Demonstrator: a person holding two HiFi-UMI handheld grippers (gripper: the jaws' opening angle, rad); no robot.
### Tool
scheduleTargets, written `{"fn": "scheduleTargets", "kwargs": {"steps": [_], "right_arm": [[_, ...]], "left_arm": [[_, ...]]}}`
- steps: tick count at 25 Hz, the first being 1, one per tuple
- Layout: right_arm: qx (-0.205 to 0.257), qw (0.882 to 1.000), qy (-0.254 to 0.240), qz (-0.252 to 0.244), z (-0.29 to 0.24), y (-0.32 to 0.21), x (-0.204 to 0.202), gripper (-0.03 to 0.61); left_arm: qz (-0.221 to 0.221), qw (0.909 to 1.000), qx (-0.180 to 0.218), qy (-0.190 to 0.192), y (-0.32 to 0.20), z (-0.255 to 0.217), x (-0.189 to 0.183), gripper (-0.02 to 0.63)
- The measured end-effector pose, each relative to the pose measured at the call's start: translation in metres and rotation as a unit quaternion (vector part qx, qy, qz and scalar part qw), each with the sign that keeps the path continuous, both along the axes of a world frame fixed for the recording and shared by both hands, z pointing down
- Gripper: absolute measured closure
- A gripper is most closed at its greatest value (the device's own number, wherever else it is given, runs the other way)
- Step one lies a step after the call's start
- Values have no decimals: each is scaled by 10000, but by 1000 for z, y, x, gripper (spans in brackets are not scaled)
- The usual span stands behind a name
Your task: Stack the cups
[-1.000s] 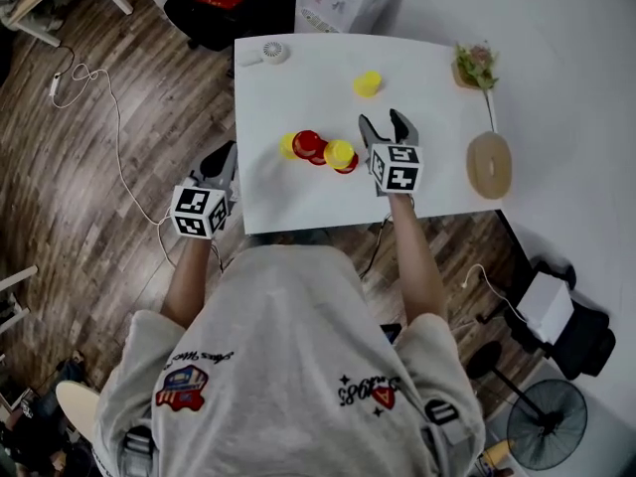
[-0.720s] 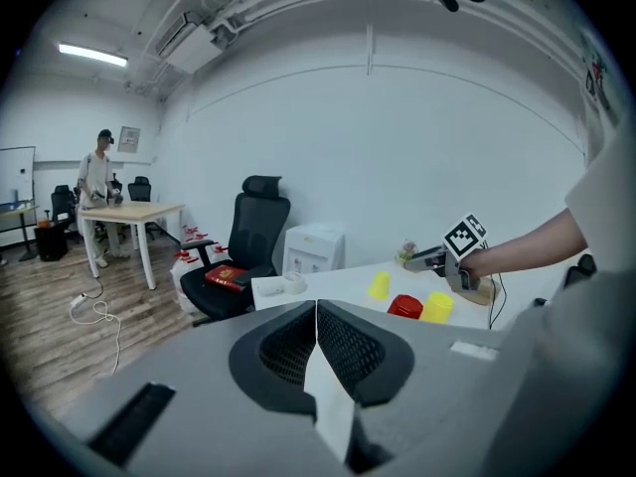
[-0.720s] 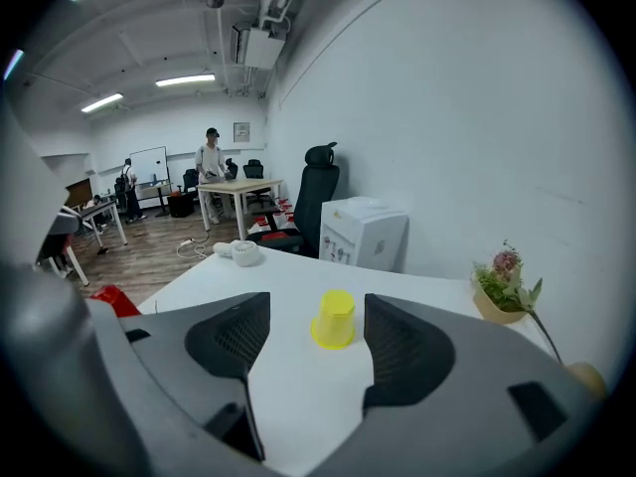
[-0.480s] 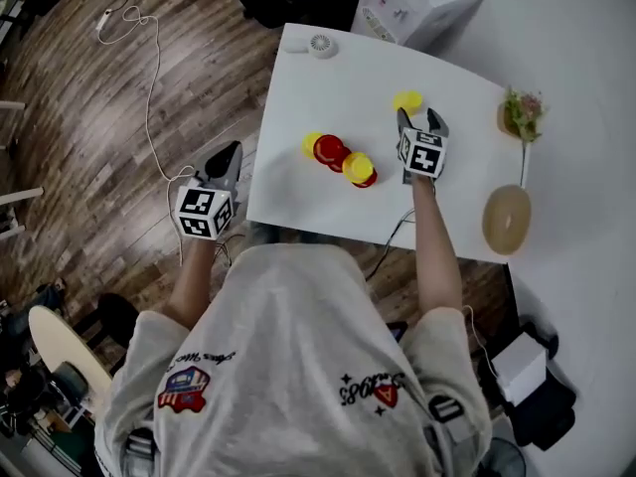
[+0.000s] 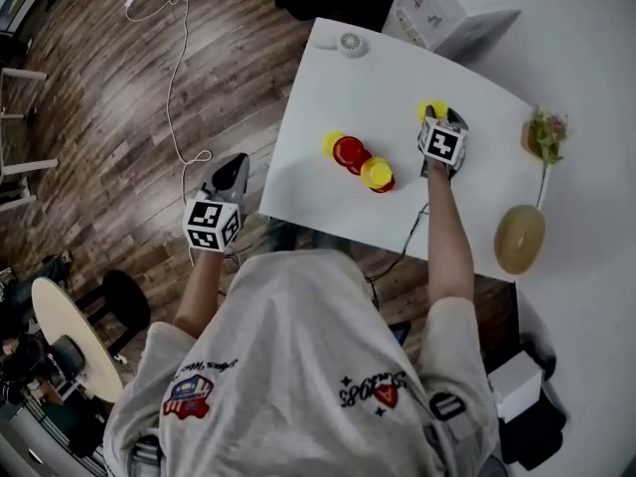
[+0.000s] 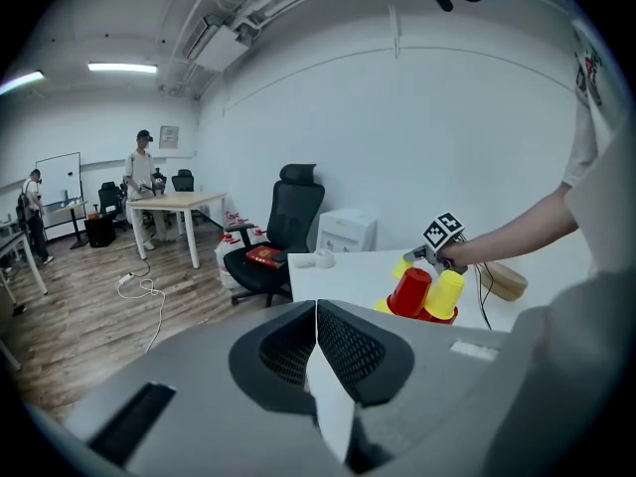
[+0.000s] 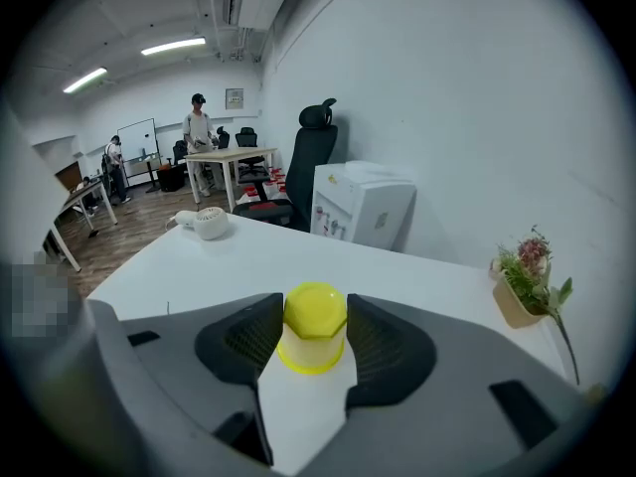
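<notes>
On the white table (image 5: 318,87) a lone yellow cup (image 5: 430,110) stands upside down, apart from the others. My right gripper (image 5: 438,117) reaches it from the near side. In the right gripper view the yellow cup (image 7: 314,326) sits between the jaws of the right gripper (image 7: 314,344), which have just been closing; both pads touch its sides. Left of it is a cluster: a yellow cup (image 5: 333,143), a red cup (image 5: 350,152), and a yellow cup on a red one (image 5: 377,173). My left gripper (image 5: 231,167) hangs shut and empty off the table's left edge.
A small white fan (image 5: 351,43) lies at the table's far edge. A flower pot (image 5: 545,135) and a round wooden piece (image 5: 520,238) sit at the right. A white cabinet (image 5: 447,8) stands behind the table. A cable (image 5: 174,78) runs over the wooden floor.
My right gripper has gone forward past the cluster to the lone yellow cup and its jaws have narrowed around it. The left gripper has shifted slightly beside the table.
</notes>
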State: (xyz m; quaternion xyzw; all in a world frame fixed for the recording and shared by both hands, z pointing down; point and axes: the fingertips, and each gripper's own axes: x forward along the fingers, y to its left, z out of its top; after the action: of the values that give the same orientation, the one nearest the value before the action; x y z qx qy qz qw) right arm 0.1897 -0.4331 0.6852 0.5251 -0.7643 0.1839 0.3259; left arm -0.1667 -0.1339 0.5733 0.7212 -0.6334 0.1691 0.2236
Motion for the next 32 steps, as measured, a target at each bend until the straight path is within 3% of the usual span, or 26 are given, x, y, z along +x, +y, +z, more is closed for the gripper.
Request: {"fn": "scheduleTargets", "kwargs": {"steps": [4, 9, 16, 23, 32], "right_arm": [[122, 9997, 184, 43, -20, 24, 1, 374], [596, 9981, -2, -136, -89, 67, -11, 376], [698, 9921, -209, -1023, -177, 150, -70, 376], [562, 9875, -71, -1471, -177, 204, -110, 376], [1, 9882, 169, -1523, -153, 228, -122, 374]], "left_arm": [[384, 9992, 133, 66, -6, 0, -2, 604], [994, 9942, 365, 199, -15, -8, 3, 604], [1563, 9850, 612, 400, -7, -17, 7, 604], [1664, 9821, 724, 509, 13, -20, 0, 604], [1543, 9841, 708, 528, 33, -19, -18, 606]]}}
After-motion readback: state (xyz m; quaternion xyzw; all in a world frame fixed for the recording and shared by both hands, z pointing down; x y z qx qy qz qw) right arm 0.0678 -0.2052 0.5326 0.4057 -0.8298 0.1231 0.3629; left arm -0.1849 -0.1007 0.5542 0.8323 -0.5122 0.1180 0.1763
